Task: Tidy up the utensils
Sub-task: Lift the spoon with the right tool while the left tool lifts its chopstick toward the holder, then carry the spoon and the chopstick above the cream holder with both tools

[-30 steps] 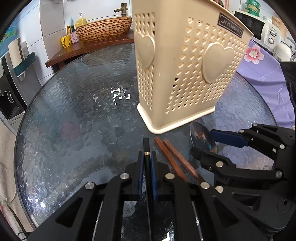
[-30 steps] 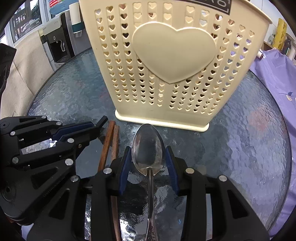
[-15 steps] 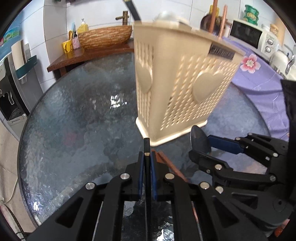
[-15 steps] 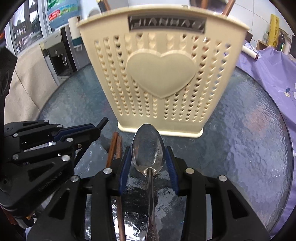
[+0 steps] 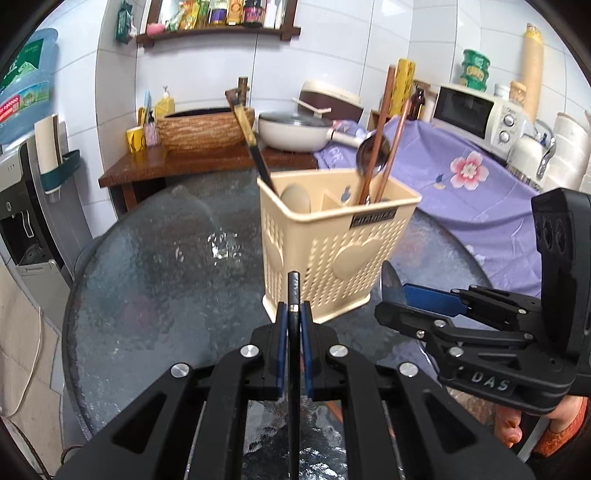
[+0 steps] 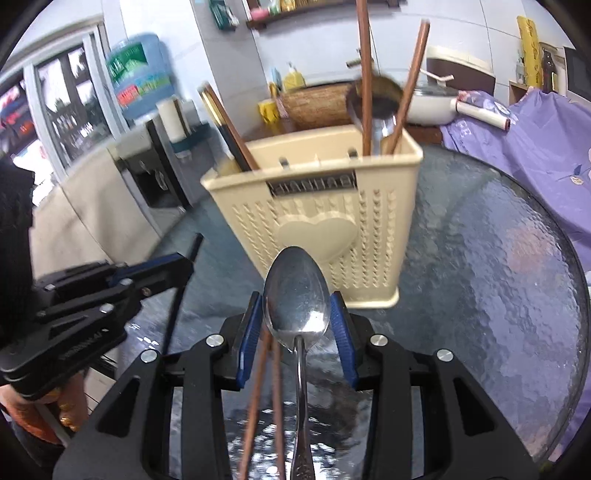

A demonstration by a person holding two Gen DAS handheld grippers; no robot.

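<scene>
Utensils go into the cream holder (image 5: 332,236) standing on the glass table (image 5: 155,280); each should be lifted clear of its rim, then lowered upright. The right claw (image 6: 297,317) grips a spoon (image 6: 296,295), and the left claw (image 5: 294,321) is clenched on a black chopstick (image 5: 294,291), both just before the holder.

cream heart-perforated caddy (image 6: 332,229) | silver spoon (image 6: 297,295) | black chopstick (image 5: 293,295) | blue-padded tongs (image 6: 297,321)

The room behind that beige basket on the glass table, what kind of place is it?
Most likely a home kitchen. A microwave sits on a counter under a purple cloth, a lidded pan rests on a wooden bench, and bottles and packets line a wall shelf.
</scene>
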